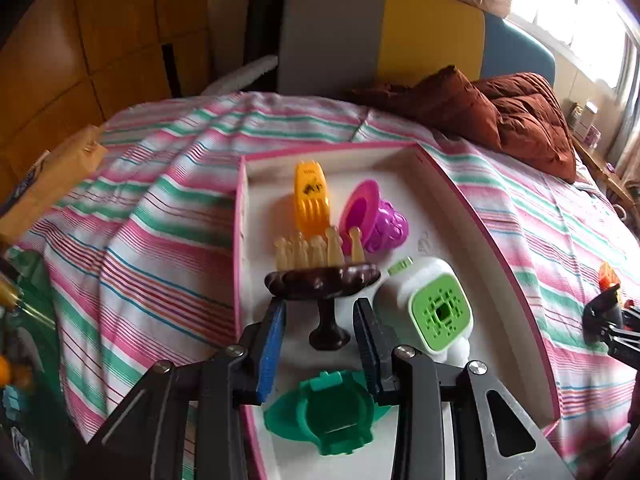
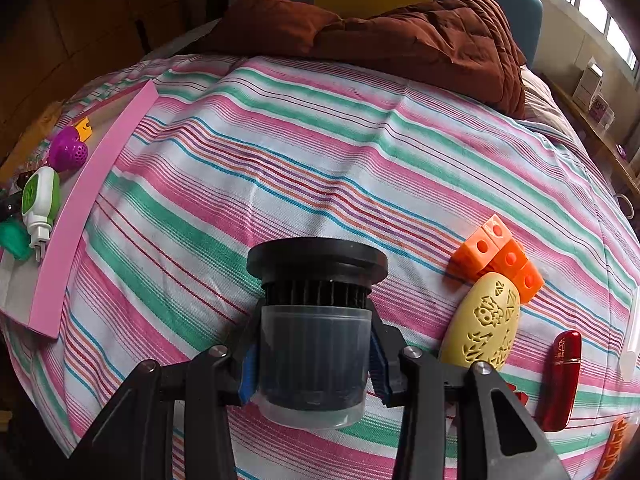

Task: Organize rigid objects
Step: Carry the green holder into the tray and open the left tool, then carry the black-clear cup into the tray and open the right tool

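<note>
Filter canister [image 2: 314, 320], rigid, light and slick-walled, is clamped at mid-body by the right gripper [image 2: 314, 354], blocks [image 2: 500, 256] lying at two o'clock.

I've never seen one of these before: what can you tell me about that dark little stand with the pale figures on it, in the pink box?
The stand is dark brown and glossy, likely plastic: a round scalloped top on a thin stem with a round foot. It stands upright on the floor of the box. Pale yellowish figures stand in a cluster on its top. The left gripper straddles the stem, pads not touching it. A white and green plug-in device sits just beside it.
</note>
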The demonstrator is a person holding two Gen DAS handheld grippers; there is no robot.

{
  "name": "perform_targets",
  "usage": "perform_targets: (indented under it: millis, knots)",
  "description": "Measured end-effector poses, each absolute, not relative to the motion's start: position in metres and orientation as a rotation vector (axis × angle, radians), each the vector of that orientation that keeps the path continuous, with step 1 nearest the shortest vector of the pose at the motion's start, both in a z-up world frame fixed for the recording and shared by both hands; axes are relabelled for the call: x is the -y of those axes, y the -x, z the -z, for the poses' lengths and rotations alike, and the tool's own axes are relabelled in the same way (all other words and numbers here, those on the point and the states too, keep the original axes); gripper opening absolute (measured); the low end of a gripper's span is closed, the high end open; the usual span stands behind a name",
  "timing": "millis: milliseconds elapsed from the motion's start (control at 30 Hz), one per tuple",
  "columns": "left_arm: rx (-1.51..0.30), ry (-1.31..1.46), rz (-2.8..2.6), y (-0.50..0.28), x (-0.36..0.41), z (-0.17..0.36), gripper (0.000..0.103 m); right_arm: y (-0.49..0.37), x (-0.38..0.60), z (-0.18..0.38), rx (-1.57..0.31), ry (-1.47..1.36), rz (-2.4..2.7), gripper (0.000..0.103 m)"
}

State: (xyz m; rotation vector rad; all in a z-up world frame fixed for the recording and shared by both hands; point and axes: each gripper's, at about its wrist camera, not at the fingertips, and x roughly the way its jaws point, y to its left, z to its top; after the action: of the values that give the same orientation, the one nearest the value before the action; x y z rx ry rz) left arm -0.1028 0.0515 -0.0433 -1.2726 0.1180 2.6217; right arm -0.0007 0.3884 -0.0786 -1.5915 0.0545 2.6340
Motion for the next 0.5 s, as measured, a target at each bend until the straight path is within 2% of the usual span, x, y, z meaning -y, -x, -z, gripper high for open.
perform_targets:
  millis: [67, 133, 500]
  knots:
    - [-0.104, 1.232, -2.650, 0.098, -0.047, 0.037, 0.050, 0.001, -0.388, 0.079, -0.054, 1.591, -2.634, 0.043]
    - [-0.103, 1.197, -2.685, 0.092, -0.043, 0.032, 0.057, 0.001, -0.388, 0.078, -0.050, 1.589, -2.634, 0.043]
    - [-0.093, 1.090, -2.689, 0.040, -0.043, 0.005, 0.059, 0.000, -0.390, 0.078, -0.041, 1.573, -2.629, 0.043]
